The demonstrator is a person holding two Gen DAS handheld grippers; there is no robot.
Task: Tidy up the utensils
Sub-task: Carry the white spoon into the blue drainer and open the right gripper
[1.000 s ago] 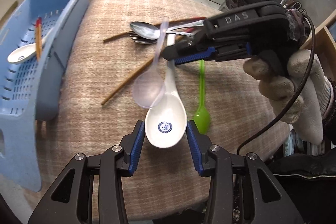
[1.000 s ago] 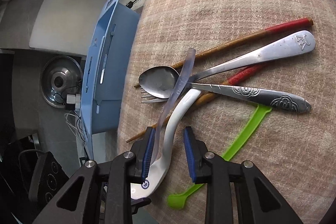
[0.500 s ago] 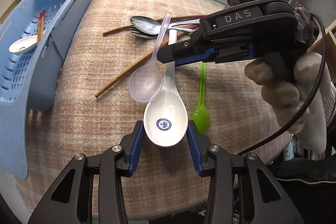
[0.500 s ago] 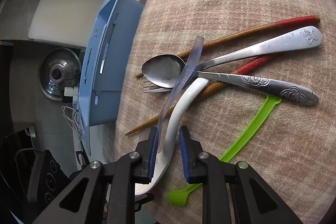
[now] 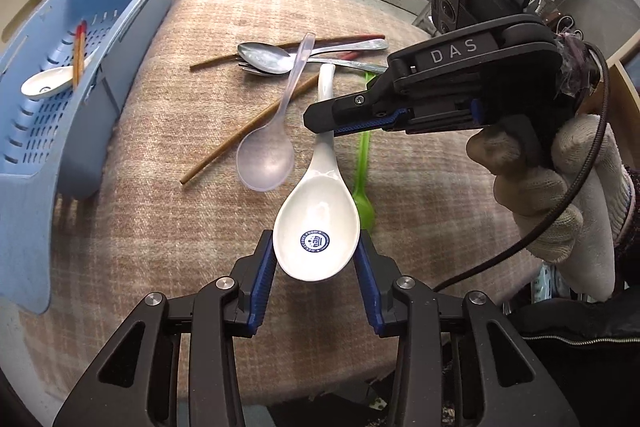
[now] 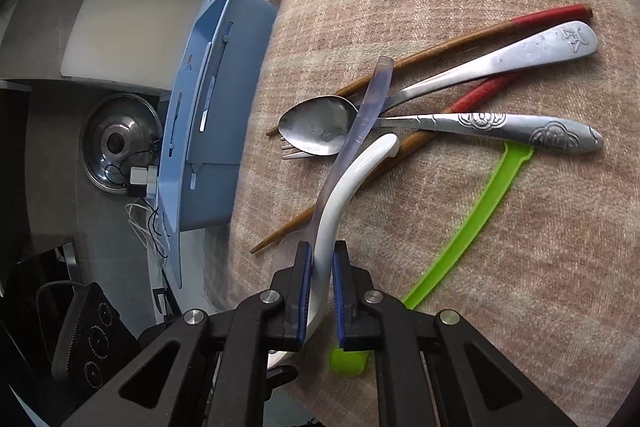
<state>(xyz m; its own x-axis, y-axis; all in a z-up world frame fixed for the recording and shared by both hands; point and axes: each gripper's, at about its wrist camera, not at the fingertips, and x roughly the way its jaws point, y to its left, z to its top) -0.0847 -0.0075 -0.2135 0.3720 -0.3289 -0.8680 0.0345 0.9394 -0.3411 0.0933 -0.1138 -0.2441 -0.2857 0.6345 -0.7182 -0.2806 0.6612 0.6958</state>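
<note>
Since the earlier frame, the right gripper (image 6: 319, 291) has narrowed onto the white spoon's (image 6: 344, 187) handle.

Left wrist view: left gripper (image 5: 316, 259) spread wide, its fingers flanking the white spoon's bowl (image 5: 316, 231); clear spoon (image 5: 266, 157) ahead-left.

Right wrist view: right gripper clenched on the white spoon's handle; green spoon (image 6: 464, 227) to its right, blue basket (image 6: 216, 131) to its left.

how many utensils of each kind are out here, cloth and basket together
spoons: 5 (white spoon, clear spoon, metal spoon, green spoon, white spoon in basket)
forks: 1 (fork)
chopsticks: 3 (two on the cloth, one in the basket)
total: 9
</note>
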